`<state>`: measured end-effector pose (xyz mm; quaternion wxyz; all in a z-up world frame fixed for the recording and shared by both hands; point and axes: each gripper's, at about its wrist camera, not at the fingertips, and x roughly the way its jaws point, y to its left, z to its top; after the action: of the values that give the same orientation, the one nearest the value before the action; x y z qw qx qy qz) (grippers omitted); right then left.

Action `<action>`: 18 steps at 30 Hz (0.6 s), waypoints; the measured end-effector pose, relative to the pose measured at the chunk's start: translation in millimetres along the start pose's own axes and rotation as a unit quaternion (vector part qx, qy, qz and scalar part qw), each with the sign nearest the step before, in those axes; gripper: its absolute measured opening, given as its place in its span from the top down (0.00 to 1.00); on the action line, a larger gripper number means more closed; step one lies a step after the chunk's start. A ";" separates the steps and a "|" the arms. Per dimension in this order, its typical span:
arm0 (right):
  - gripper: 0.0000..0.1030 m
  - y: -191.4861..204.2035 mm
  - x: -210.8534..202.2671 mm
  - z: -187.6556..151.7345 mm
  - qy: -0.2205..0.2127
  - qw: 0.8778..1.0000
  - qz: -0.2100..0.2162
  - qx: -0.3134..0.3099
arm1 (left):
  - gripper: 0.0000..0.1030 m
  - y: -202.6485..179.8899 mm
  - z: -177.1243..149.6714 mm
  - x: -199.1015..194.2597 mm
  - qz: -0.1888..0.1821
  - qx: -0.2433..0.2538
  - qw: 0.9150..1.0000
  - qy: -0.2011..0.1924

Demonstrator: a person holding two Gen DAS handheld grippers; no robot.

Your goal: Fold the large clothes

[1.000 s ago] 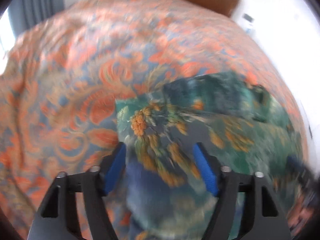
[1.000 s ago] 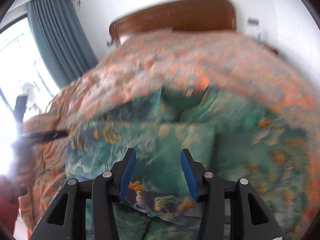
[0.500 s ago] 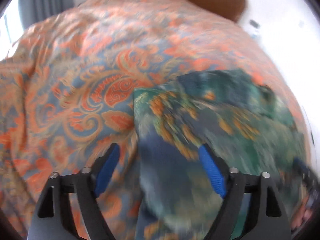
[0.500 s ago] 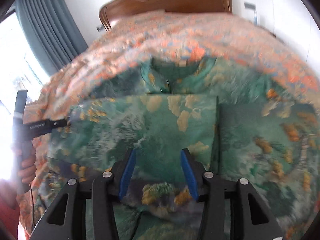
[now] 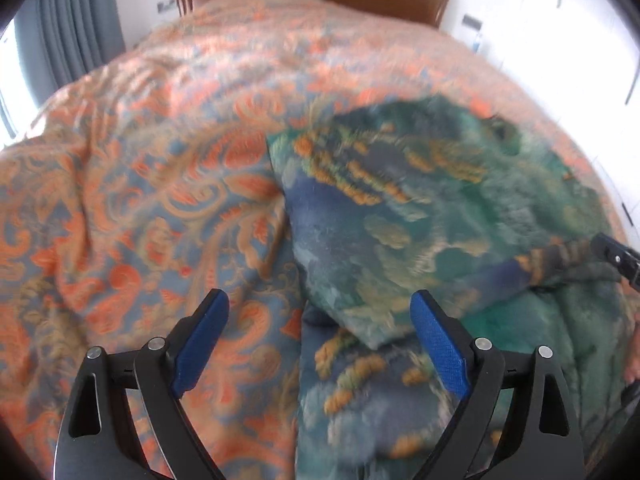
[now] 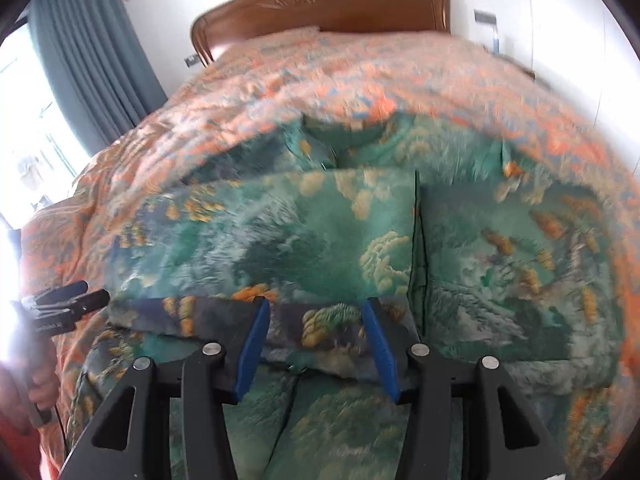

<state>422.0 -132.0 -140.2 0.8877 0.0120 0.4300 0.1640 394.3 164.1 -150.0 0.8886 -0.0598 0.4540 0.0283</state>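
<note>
A bed covered by an orange and blue paisley bedspread [image 5: 168,184] carries a green, blue and orange patterned garment [image 5: 400,216], which lies partly folded on the right half in the left wrist view. The left claw [image 5: 318,344] hangs above the garment's left edge with its blue-padded fingers spread wide, gripping nothing. In the right wrist view the right claw [image 6: 316,340] stands moderately open over a dark folded hem of the garment [image 6: 320,240]; whether cloth is pinched cannot be told. A brown wooden headboard [image 6: 332,4] stands beyond.
</note>
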 end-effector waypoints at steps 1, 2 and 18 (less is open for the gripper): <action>0.52 3.7 -8.7 -0.4 -0.010 1.000 -0.004 -0.009 | 0.07 0.5 -2.0 -9.5 -0.001 0.003 1.000 -0.008; 0.52 7.2 -19.1 -1.9 -0.021 1.000 -0.007 -0.020 | 0.07 0.8 -6.1 -19.4 -0.002 0.006 1.000 -0.015; 0.32 -58.0 -169.4 -85.7 -0.095 0.991 -0.090 -0.017 | 0.06 61.0 -131.2 -105.7 0.010 -0.064 0.998 0.002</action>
<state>274.8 -248.3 -75.0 0.9357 -0.0266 0.3402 0.0892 220.6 207.6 -145.5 0.8819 -0.1121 0.4532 0.0661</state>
